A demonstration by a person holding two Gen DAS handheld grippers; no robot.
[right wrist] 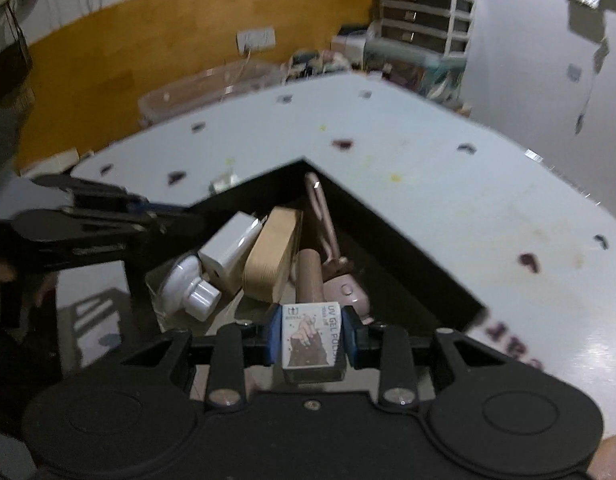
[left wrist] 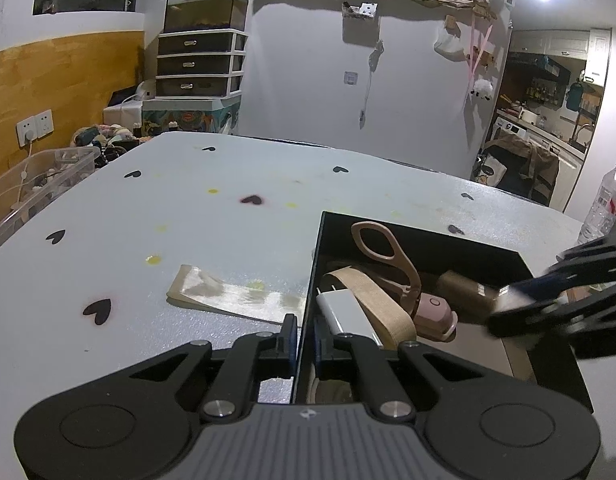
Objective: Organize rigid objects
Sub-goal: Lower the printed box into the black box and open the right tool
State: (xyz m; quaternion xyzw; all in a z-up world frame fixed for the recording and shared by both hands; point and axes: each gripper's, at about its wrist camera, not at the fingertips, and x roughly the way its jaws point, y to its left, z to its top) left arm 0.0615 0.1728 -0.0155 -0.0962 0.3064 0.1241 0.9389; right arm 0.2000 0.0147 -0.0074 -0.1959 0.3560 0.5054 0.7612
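My left claw pinches the black box wall to steady it — right claw clamps the gel-polish carton, poised above for dropping in.

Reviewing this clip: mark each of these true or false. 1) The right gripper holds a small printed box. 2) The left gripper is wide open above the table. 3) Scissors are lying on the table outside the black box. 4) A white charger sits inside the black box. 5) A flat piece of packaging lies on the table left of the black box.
1) True: the right gripper is clamped on a small printed box.
2) False: the left gripper is shut on the wall of the black box.
3) False: the scissors are inside the black box.
4) True: the white charger is inside.
5) True: the flat packaging lies there.
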